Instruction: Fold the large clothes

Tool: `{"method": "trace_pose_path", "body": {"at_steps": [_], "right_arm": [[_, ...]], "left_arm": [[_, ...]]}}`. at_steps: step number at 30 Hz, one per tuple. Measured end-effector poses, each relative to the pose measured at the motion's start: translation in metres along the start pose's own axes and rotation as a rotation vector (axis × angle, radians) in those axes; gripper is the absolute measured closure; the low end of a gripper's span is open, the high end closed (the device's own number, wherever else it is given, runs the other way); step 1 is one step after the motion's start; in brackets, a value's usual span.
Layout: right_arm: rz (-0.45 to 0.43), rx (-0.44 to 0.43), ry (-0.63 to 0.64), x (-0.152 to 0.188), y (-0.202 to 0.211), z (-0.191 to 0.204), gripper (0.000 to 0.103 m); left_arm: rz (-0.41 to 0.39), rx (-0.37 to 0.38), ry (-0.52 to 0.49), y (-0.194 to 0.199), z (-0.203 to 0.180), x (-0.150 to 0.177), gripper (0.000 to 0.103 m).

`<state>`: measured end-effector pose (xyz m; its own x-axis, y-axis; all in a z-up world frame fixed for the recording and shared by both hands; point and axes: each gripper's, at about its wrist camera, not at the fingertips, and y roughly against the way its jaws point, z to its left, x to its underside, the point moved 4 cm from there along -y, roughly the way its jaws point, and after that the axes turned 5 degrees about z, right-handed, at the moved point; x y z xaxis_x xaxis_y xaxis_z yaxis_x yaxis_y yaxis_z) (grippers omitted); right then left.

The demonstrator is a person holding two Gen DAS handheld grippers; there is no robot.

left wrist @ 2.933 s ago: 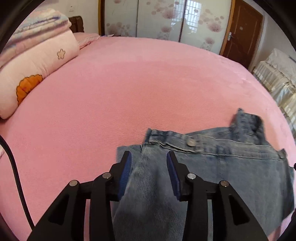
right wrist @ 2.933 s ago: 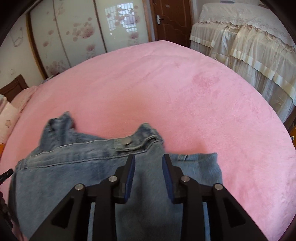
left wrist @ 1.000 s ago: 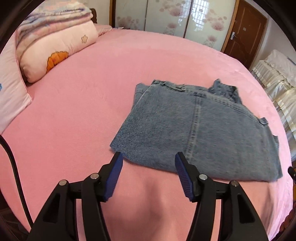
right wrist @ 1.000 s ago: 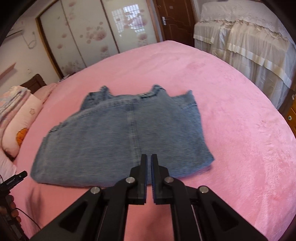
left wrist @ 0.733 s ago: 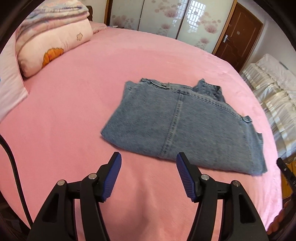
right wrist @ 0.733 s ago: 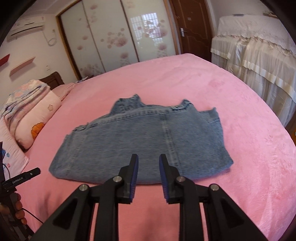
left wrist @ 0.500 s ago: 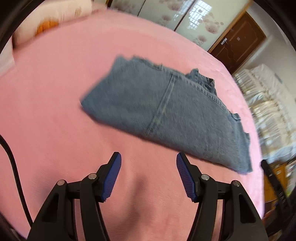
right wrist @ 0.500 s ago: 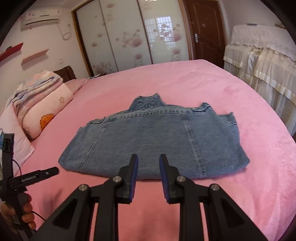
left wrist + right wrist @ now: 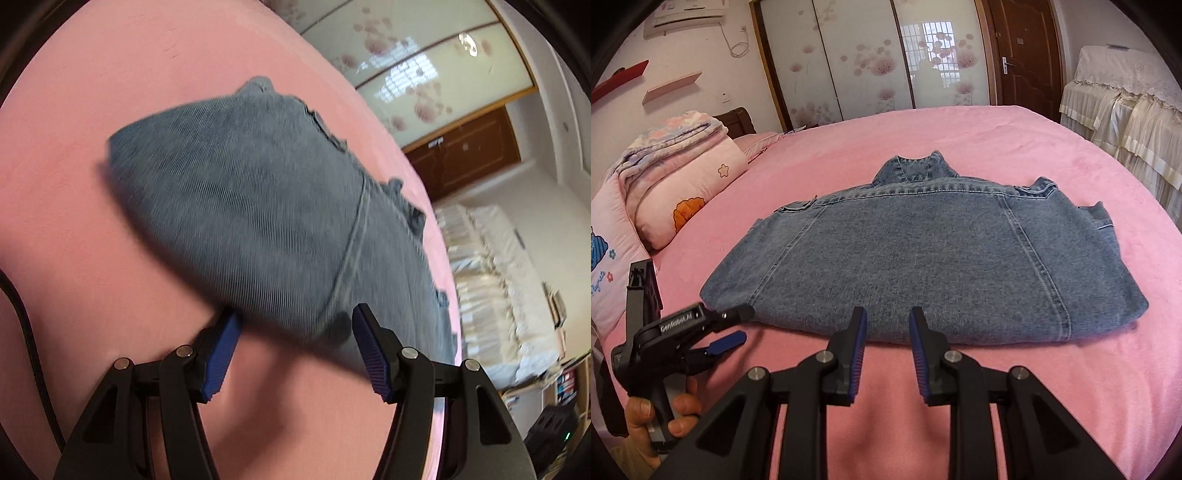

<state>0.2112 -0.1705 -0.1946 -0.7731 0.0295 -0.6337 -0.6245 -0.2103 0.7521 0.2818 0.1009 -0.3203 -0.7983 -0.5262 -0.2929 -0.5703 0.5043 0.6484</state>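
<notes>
Left gripper (image 9: 293,334), jaws standing open, is nearing denim jacket's (image 9: 923,258) folded hem; shallow bite risking single-layer pickup, unfolding it.

Left gripper (image 9: 295,343) gapes wide, tilted downward, empty. Right gripper (image 9: 888,349), jaws just opened slightly, empty; hand (image 9: 653,417) at seven o'clock.

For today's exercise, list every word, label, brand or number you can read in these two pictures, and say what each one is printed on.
"GenRobot.AI": on the upper arm of the left gripper, seen in the right wrist view.
Cursive writing on the pink pillow at the left edge: only partly in frame, unreadable.
Left wrist view: too blurred, no text readable.
</notes>
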Motion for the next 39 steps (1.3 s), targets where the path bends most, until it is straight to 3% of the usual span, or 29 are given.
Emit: {"method": "trace_pose_path", "body": {"at_steps": [8,10,14,17,20,23,29,32,34,39], "right_arm": [[-0.020,0.035,0.002,-0.020,-0.025,-0.007,0.079],[-0.025,0.055,0.015,-0.032,-0.035,-0.008,0.080],[0.000,0.092,0.058,-0.051,-0.067,-0.008,0.080],[0.059,0.081,0.061,-0.053,-0.091,-0.011,0.088],[0.118,0.083,0.081,-0.044,-0.108,-0.012,0.093],[0.124,0.059,0.049,-0.039,-0.113,-0.018,0.093],[0.132,-0.078,-0.084,-0.037,-0.109,-0.040,0.093],[0.121,-0.173,-0.183,-0.036,-0.086,-0.061,0.093],[0.065,-0.161,-0.234,-0.033,-0.059,-0.086,0.093],[-0.046,0.003,-0.305,-0.008,0.006,-0.156,0.093]], "left_arm": [[-0.091,0.026,0.057,-0.031,-0.004,-0.049,0.046],[-0.114,-0.009,0.059,-0.035,-0.008,-0.055,0.069],[-0.166,-0.038,0.063,-0.031,-0.019,-0.062,0.087],[-0.251,-0.094,-0.062,-0.016,-0.053,-0.062,0.090],[-0.310,-0.087,-0.157,-0.003,-0.091,-0.059,0.091],[-0.349,-0.072,-0.247,0.004,-0.131,-0.054,0.091],[-0.380,-0.052,-0.453,-0.003,-0.217,-0.034,0.091],[-0.373,-0.021,-0.547,-0.016,-0.260,-0.015,0.091],[-0.361,-0.001,-0.612,-0.032,-0.291,0.004,0.091],[-0.296,0.004,-0.742,-0.088,-0.334,0.056,0.091]]}}
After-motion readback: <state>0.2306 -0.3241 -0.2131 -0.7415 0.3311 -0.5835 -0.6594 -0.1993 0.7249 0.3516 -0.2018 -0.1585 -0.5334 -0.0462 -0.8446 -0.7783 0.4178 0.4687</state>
